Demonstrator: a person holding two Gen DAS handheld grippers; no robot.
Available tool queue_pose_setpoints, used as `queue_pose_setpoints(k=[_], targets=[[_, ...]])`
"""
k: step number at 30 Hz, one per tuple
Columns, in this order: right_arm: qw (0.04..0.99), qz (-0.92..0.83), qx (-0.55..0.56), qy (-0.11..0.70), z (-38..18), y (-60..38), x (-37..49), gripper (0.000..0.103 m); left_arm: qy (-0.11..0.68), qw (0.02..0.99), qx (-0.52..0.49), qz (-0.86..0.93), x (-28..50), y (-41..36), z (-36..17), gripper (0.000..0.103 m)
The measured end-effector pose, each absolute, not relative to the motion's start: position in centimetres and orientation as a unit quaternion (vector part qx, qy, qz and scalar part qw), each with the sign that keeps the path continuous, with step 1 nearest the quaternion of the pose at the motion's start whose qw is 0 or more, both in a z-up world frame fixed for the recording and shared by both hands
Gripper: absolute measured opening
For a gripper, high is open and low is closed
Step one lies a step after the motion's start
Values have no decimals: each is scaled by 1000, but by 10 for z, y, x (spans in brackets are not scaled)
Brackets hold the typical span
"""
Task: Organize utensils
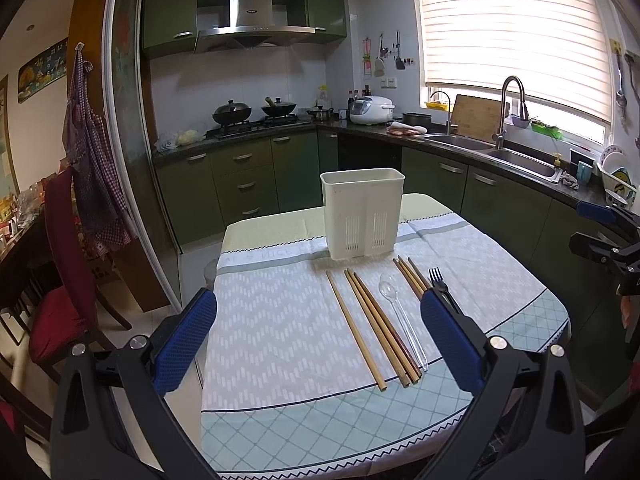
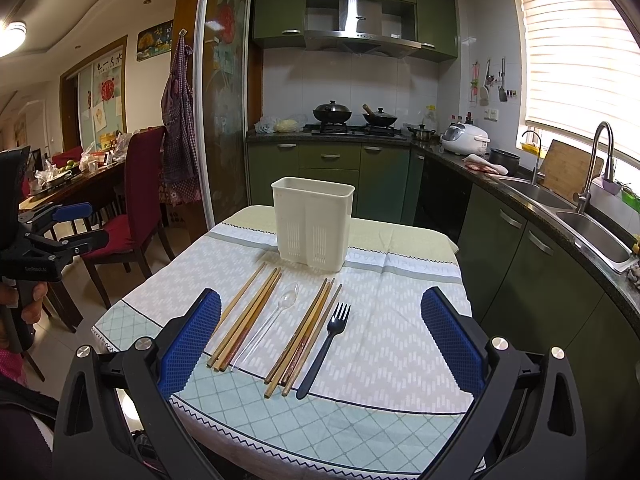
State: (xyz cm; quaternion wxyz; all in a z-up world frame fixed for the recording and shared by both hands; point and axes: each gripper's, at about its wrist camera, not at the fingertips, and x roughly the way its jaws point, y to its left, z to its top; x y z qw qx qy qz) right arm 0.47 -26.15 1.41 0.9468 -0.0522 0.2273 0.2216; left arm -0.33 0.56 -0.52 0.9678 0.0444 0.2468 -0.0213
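Window point(image 1: 512, 24) glare, seemingly overexposed; fisheye-warped edges

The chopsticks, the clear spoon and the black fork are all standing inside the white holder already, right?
Not quite. The chopsticks, the clear spoon and the black fork are all lying flat on the tablecloth, in front of the white holder, not inside it. The right wrist view shows this most clearly. Nothing sticks up above the holder's rim.

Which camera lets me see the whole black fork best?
The right wrist view: the black fork lies fully in sight on the tablecloth, tines to handle. In the left wrist view, the left tongs' blue pad covers most of it; only the tines show.
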Motion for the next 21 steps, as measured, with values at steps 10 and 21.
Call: queue_pose_setpoints(k=[10,21], targets=[[947,221,-52,228,12,-261,5,99,247,968,44,-21,-5,6,-7,97],[947,221,-52,229,11,-261,5,99,248,968,43,-21,-5,6,-7,97]])
